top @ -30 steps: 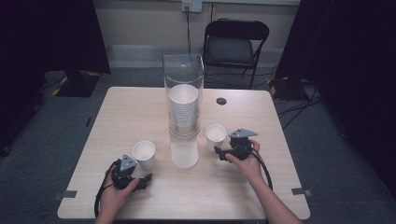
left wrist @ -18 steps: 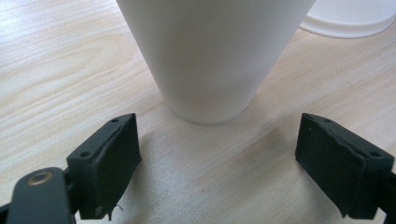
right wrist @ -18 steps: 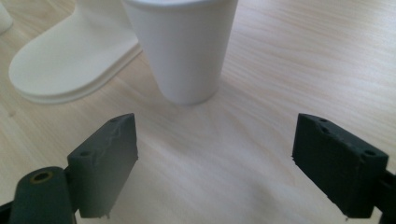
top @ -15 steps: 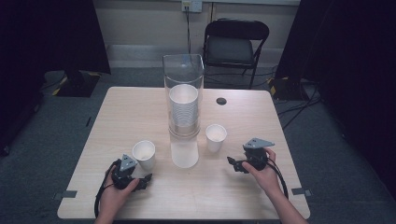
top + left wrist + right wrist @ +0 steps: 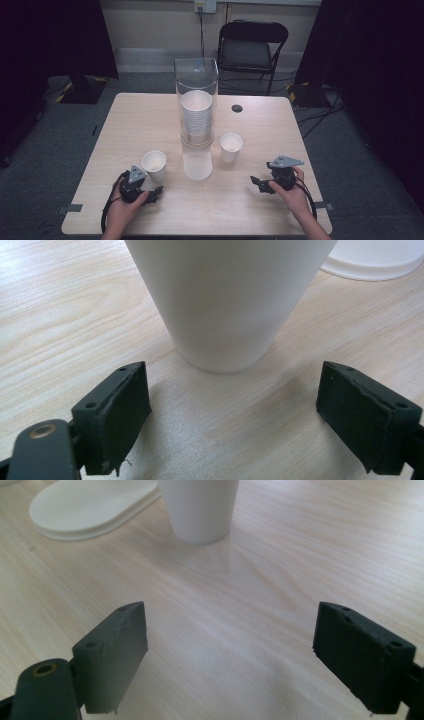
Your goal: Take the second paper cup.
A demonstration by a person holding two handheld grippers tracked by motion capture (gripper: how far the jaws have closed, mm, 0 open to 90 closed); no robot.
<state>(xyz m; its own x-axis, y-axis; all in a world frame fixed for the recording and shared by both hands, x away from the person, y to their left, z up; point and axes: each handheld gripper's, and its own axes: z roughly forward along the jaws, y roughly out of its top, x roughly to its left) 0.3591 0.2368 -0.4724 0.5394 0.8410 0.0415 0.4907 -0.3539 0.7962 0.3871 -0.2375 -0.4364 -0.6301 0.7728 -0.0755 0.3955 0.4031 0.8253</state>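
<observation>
Two smooth white tapered paper cups stand on a pale wood-grain worktop (image 5: pixel 150 120). The left hand-held gripper (image 5: pixel 152 193) gapes beside the left cup (image 5: pixel 154 165); a clear cup-stack dispenser (image 5: pixel 196 100) stands centre; the right cup (image 5: pixel 231 147) sits apart from the released right hand-held gripper (image 5: pixel 260 184).

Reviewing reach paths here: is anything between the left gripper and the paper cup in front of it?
Nothing visible. The left gripper is open, and only bare table lies between its jaws and the paper cup, which stands upright just ahead of them, untouched.
</observation>
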